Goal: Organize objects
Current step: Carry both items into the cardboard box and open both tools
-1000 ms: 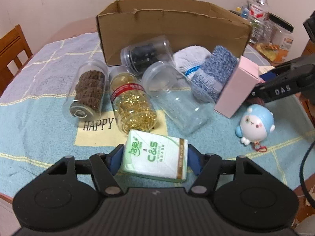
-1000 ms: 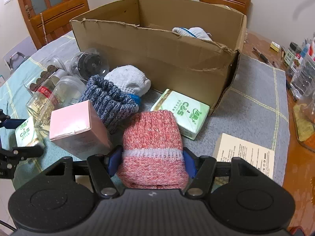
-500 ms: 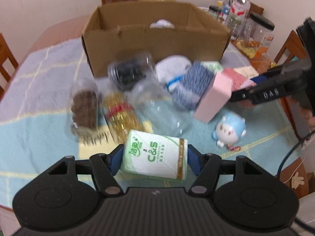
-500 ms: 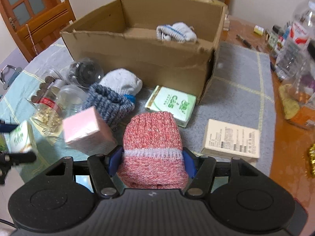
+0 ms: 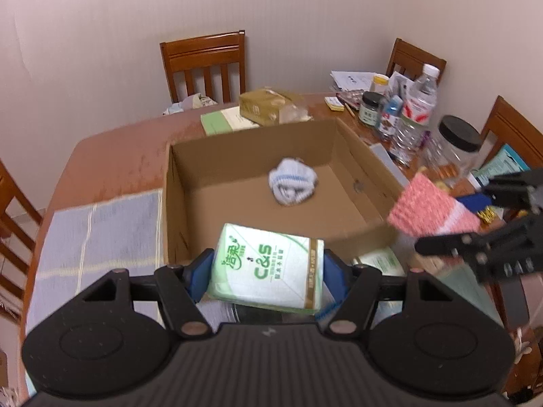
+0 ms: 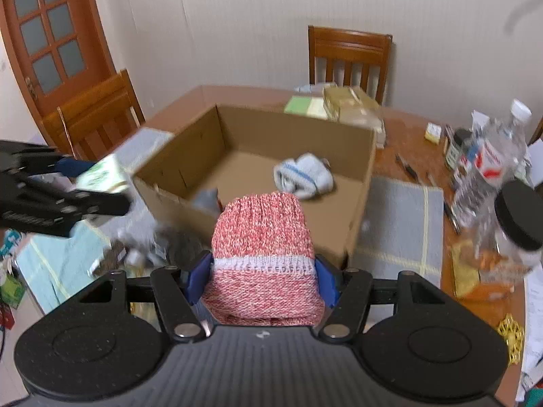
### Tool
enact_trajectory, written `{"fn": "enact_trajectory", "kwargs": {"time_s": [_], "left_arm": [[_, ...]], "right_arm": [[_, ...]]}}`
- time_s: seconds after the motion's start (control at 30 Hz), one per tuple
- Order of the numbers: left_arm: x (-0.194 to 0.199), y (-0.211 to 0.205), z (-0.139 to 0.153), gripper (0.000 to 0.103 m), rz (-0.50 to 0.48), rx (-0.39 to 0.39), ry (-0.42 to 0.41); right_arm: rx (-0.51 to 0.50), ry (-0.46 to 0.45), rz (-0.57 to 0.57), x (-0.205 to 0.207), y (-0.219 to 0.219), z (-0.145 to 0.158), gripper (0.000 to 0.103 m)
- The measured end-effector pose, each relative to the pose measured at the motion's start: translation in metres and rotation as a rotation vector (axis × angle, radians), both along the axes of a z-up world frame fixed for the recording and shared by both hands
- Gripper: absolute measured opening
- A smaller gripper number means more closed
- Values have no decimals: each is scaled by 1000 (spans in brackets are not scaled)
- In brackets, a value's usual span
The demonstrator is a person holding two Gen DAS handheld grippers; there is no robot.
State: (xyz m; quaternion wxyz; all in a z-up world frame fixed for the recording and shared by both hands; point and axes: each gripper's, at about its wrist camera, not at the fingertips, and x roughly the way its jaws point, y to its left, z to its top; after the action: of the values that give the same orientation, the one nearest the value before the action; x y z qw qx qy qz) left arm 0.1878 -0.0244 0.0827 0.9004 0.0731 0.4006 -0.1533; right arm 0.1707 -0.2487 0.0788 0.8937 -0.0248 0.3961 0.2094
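Wooden table [image 5: 112, 162], reddish-brown, fills the room's middle, partly covered by a grey-and-blue checked cloth [image 5: 101, 224]. Wooden chairs [image 5: 205, 62] stand around it against a plain pale wall, and a wooden door [image 6: 51, 37] with glass panes shows at the far left of the right wrist view. Bottles [image 5: 419, 101], jars and papers crowd the table's right side. An open cardboard box [image 5: 251, 146] sits on the table with a white rolled sock [image 5: 292, 183] lying on its floor.

The left gripper [image 5: 268, 271] has its blue pads pressed on both sides of a green-and-white tissue pack [image 5: 268, 268], clamping it; the pack hangs in the air just before the box's near wall. The right gripper [image 6: 263, 274] is closed on a pink knitted sock [image 6: 263, 254], its pads squeezing the sock at the white band, and the sock's free end reaches over the box's near edge. In the left wrist view the pink sock hangs beside the box's right corner.
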Motion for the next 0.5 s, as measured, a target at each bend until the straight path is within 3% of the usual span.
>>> {"fn": "enact_trajectory", "kwargs": {"time_s": [0.13,0.43,0.5], "left_arm": [[41,-5,3,66,0,-12,40],[108,-4,2,66,59,18,34],[120,-3,-2,66,76,15,45]], "right_arm": [[9,-5,-1,19,8,8,68],[-1,-13,-12,63,26,15,69],[0,-6,-22,68,29,12,74]]}}
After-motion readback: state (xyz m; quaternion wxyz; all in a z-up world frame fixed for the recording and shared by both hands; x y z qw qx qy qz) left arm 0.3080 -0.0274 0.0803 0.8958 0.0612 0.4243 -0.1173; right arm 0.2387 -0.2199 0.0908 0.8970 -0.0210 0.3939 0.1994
